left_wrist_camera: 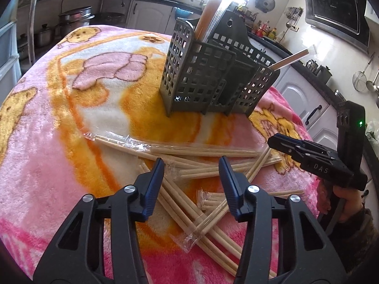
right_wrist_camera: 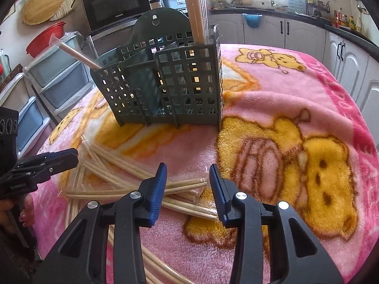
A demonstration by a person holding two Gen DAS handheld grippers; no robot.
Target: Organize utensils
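A dark grey slotted utensil caddy (left_wrist_camera: 201, 75) (right_wrist_camera: 165, 82) stands upright on a pink cartoon blanket (left_wrist_camera: 59, 118) (right_wrist_camera: 272, 90). A bundle of wooden chopsticks (left_wrist_camera: 208, 16) (right_wrist_camera: 194, 11) stands in one compartment, and a single wrapped pair (left_wrist_camera: 291, 59) (right_wrist_camera: 75, 55) leans out of another. Several plastic-wrapped chopsticks (left_wrist_camera: 189, 156) (right_wrist_camera: 113, 172) lie crossed in a loose pile in front of the caddy. My left gripper (left_wrist_camera: 191, 165) (right_wrist_camera: 73, 153) hovers over the pile, jaws apart, pads touching nothing. My right gripper (right_wrist_camera: 187, 172) (left_wrist_camera: 272, 139) is open above the pile's other end.
The blanket-covered table drops off on all sides. Around it are white kitchen cabinets (right_wrist_camera: 343, 59), a microwave (right_wrist_camera: 113, 7), stacked metal pots (left_wrist_camera: 73, 19), a range hood (left_wrist_camera: 336, 4) and plastic drawers (right_wrist_camera: 54, 80). A hand (left_wrist_camera: 343, 201) holds the right gripper's handle.
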